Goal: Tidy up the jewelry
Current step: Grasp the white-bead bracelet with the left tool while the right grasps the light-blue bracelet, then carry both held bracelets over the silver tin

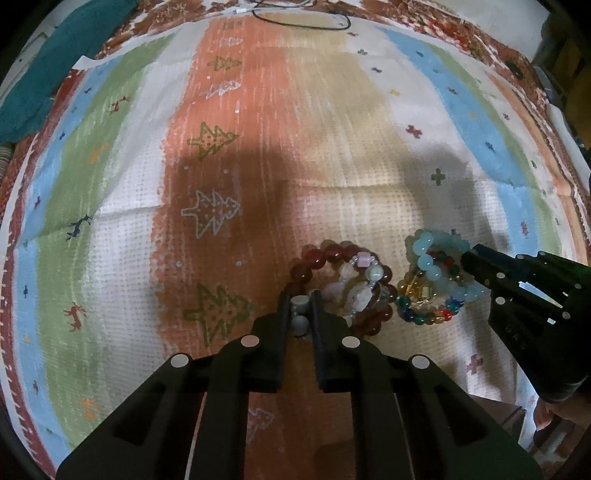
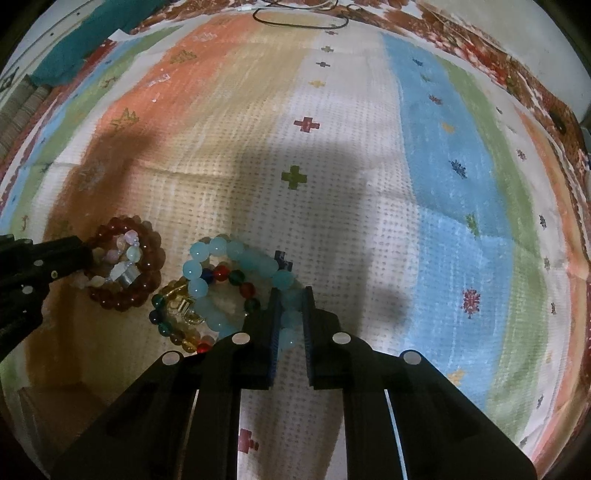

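Lying on a striped, patterned cloth [image 1: 332, 155] are two small heaps of beaded bracelets, just beside each other. A dark red round-bead bracelet [image 1: 314, 258] rings a pale pink and white bead bracelet [image 1: 354, 291]; the black left gripper [image 1: 300, 306] pinches grey-white beads at that heap's near edge. A light blue glassy bead bracelet [image 2: 207, 266] lies over a multicoloured bead bracelet [image 2: 236, 277]; the black right gripper [image 2: 290, 306] is closed narrowly on the blue beads. Along the cloth's far edge runs a thin black cable [image 1: 303, 20], and teal fabric [image 1: 55, 70] lies at its far left corner.
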Demonstrator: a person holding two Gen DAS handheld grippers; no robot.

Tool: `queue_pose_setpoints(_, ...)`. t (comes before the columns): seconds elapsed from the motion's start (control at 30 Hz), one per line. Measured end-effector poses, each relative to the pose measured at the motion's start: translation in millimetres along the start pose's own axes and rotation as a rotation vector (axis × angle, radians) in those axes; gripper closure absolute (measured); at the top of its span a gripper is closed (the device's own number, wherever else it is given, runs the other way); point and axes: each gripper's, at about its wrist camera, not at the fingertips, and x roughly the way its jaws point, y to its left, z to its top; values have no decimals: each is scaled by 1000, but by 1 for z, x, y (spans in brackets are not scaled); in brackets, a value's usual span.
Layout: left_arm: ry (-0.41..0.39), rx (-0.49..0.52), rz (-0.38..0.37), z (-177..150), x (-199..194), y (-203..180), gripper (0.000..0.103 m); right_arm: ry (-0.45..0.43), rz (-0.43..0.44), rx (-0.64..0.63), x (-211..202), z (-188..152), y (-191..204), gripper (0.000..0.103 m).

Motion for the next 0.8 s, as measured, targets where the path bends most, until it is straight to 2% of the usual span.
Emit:
queue_pose_setpoints(0.47, -83, 13, -37, -7, -45, -12, 93, -128, 41, 25, -59, -5, 2, 91)
queue_pose_setpoints(0.8, -136, 25, -45, -16, -70, -20, 93, -158, 79, 36, -79, -13, 7, 91)
